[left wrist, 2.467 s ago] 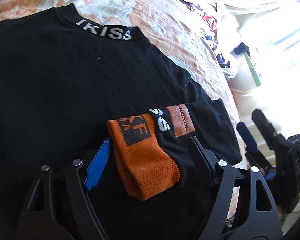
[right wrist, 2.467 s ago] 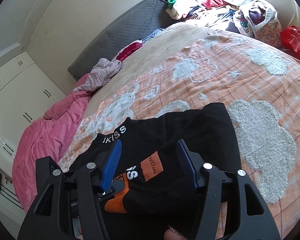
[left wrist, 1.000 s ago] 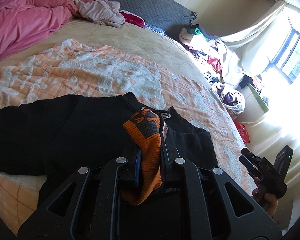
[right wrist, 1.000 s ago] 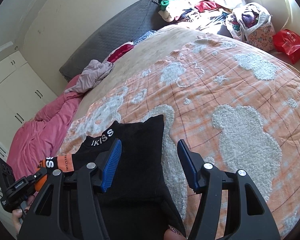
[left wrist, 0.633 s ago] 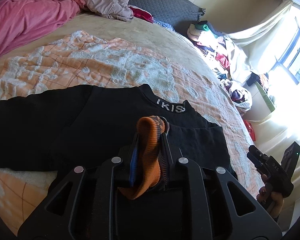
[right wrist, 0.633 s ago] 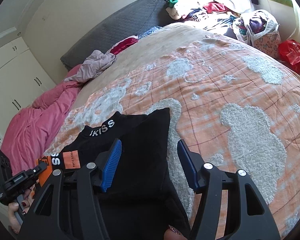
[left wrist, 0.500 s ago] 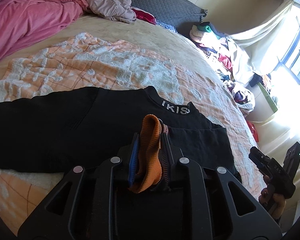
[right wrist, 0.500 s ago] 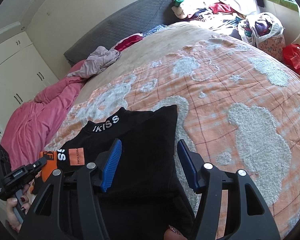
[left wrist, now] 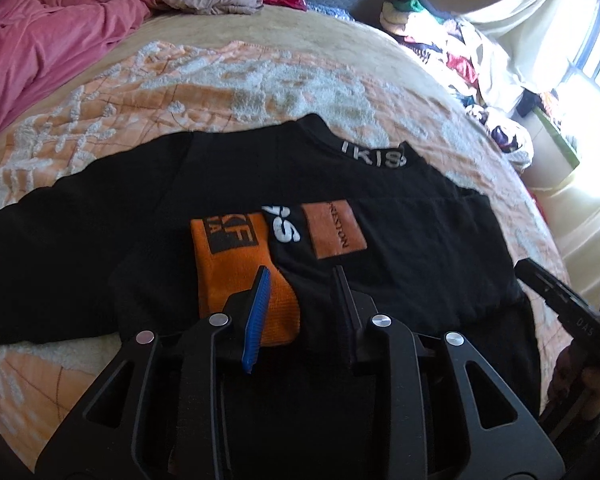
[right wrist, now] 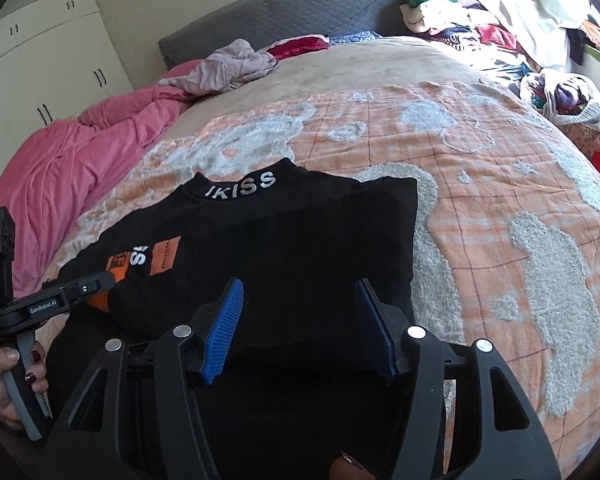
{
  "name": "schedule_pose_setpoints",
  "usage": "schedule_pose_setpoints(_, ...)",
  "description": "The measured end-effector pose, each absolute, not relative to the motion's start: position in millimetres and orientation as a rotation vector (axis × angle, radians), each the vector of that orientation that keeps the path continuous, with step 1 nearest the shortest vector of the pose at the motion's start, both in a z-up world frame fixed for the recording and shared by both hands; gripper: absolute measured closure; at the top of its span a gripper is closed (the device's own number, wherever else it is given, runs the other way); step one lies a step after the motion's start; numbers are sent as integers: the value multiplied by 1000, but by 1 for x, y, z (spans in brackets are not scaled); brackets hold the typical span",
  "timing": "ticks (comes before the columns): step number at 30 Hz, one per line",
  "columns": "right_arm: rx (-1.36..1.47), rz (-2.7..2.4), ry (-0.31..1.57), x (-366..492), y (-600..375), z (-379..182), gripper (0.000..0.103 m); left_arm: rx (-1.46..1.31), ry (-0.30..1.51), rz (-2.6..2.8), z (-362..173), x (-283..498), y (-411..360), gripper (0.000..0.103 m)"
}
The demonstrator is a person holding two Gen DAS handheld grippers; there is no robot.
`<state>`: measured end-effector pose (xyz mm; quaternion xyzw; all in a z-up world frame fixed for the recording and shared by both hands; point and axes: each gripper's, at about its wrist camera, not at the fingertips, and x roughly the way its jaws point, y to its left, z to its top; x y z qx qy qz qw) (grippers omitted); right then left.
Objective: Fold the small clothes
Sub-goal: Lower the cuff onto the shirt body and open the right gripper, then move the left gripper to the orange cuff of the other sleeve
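Orange-and-white fleece blanket (left wrist: 260, 80) covered the bed, filling most of both views. Black top (left wrist: 120, 220) lay flat on it at frame centre, orange-cuffed sleeve (left wrist: 236, 260) folded across its front. Left gripper (left wrist: 300, 292) sat lower centre, jaws opening, cuff lying under the blue pad, no longer pinched. Right gripper (right wrist: 298, 320) hung over the top's right half, jaws apart, holding nothing.
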<state>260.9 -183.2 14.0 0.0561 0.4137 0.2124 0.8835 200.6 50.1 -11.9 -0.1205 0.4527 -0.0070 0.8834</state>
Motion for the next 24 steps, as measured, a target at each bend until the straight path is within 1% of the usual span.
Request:
schedule_pose_setpoints(4,-27,362,933,266,-177,-1,45,-244,991,-13,-35,202,55,79)
schedule_pose_setpoints(7,-11,354,1010,275,-182,-21,45,-278,989,-38,-39,199,63,79)
schedule_pose_setpoints(9,5,350,1015,276,-183,-21,45,-272,987,-40,-38,197,63,79)
schedule_pose_setpoints(12,14,366,999,272,-182,-18,41,-270,982,-42,-34,195,63,79)
schedule_pose_setpoints(17,27,398,969,266,-181,-11,41,-292,968,-44,-28,191,64,77)
schedule_pose_setpoints(18,38,411,964,264,-180,-8,41,-295,965,-44,-27,190,65,75)
schedule_pose_setpoints(20,56,434,951,261,-179,-3,36,-299,959,-43,-25,188,66,72)
schedule_pose_setpoints(21,61,445,942,259,-178,-1,31,-298,955,-40,-23,186,67,70)
schedule_pose_setpoints(24,74,478,921,254,-172,7,26,-289,944,-30,-18,183,68,60)
